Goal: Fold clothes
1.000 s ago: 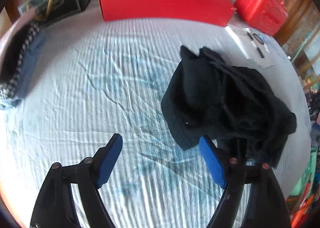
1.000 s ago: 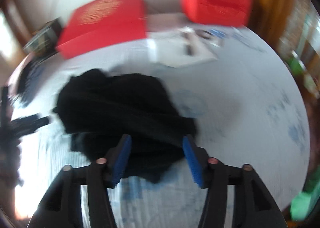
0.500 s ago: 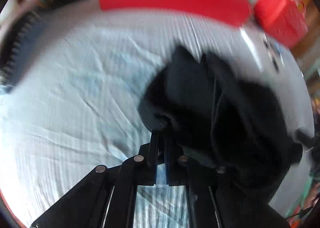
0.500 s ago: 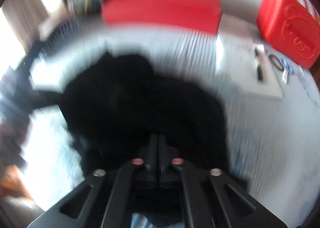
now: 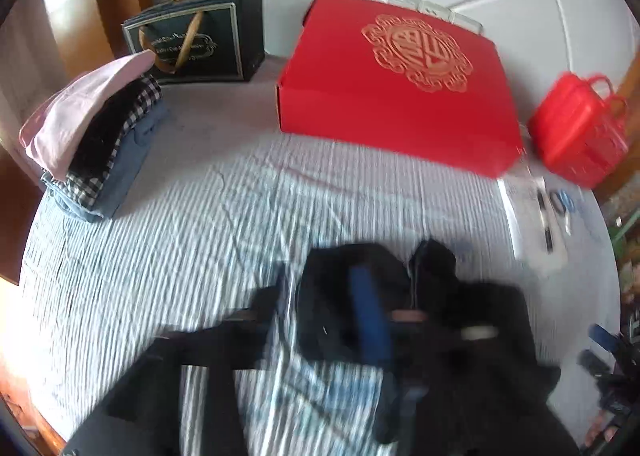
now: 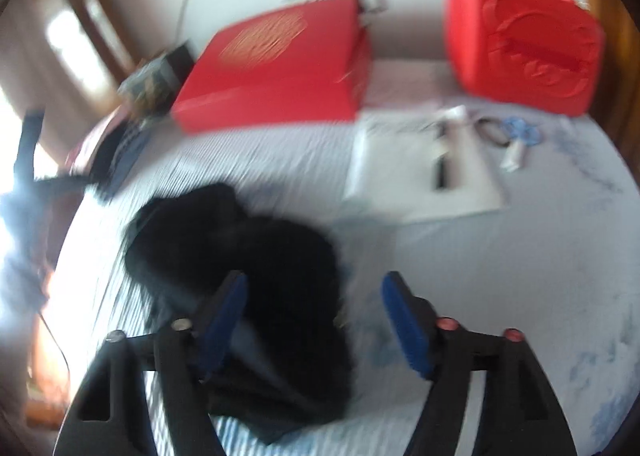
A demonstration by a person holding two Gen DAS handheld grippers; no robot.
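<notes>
On the striped bedsheet [image 6: 460, 256] a crumpled black garment [image 6: 256, 256] lies in front of you. Your right gripper [image 6: 314, 320] is spread wide, left finger over the cloth, right finger over bare sheet. Your left gripper [image 5: 320, 320] is heavily blurred against the garment [image 5: 460, 336]; whether it grips cannot be told. Beyond: red box [image 5: 396, 96], red bag [image 6: 524, 36], folded stack [image 5: 96, 136] at far left.

Open bedsheet [image 6: 500, 276] on the right, room to pass there; black garment [image 6: 256, 256] heaped centre-left, red box [image 5: 396, 96] and folded clothes pile [image 5: 96, 140] wall off the far side
</notes>
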